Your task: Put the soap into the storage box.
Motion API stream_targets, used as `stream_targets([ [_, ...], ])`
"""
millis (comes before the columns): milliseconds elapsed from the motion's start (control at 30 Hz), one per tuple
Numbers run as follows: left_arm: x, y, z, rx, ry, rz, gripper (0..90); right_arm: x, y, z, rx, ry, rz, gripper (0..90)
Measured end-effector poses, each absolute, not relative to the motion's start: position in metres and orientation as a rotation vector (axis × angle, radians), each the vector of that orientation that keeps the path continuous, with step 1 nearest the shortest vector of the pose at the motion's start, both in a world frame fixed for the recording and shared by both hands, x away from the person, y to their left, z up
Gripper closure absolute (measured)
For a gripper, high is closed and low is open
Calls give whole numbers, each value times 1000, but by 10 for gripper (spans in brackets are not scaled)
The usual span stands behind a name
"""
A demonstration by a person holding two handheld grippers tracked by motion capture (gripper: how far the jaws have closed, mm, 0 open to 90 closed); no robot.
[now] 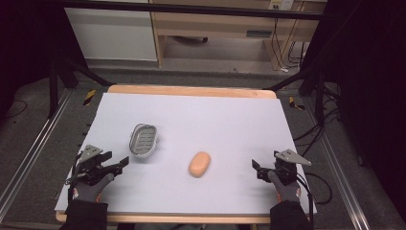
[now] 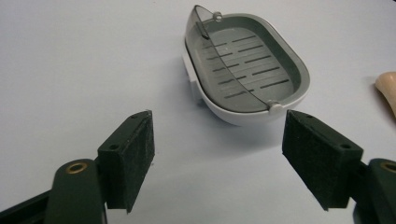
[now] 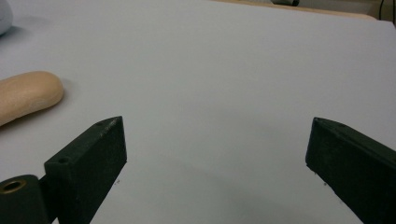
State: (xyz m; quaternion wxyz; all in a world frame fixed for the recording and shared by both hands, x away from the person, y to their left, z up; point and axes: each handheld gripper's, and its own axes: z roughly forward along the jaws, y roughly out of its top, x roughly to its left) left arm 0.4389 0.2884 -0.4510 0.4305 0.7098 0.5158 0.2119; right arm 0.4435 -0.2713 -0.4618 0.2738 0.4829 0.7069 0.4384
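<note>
On a pale grey table sheet, with the soap dish as landmark, left to right. Below and to the left of the dish: left gripper, held low in a gloved hand, jaws wide apart and empty, aimed toward the dish's near end. Seen along those jaws in the left gripper view: the dish just beyond the pads, white shell, grey slotted tray inside, a clear lid raised along one long edge; nothing in the tray. Right of the dish and somewhat nearer the person: bar of soap, peach-coloured, lying flat on the sheet, apart from the dish, touched by neither gripper. Well to the right of the dish, past the soap: right gripper, likewise held low, jaws spread and holding nothing; in the right gripper view, soap off to the left of the open jaws, bare sheet straight ahead.

Step in hand, by the look of it: the outset, both grippers poised, soap not yet picked up, dish not yet steadied. Next move, likely: swinging the right gripper toward the soap, closing across its narrow width, lifting it clear and lowering it into the slotted tray, perhaps with the left gripper bracing the dish's rim. Smooth rounded bar, so a centred, firm pinch called for.
</note>
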Motion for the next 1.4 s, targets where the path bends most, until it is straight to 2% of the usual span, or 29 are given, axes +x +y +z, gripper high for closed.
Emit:
stream_targets([
  [400, 434, 271, -450, 1798, 1249, 533, 295, 440, -263, -463, 1270, 1915, 1182, 55],
  [1400, 428, 236, -447, 1874, 1152, 507, 297, 441, -259, -464, 1294, 1913, 1128, 44],
])
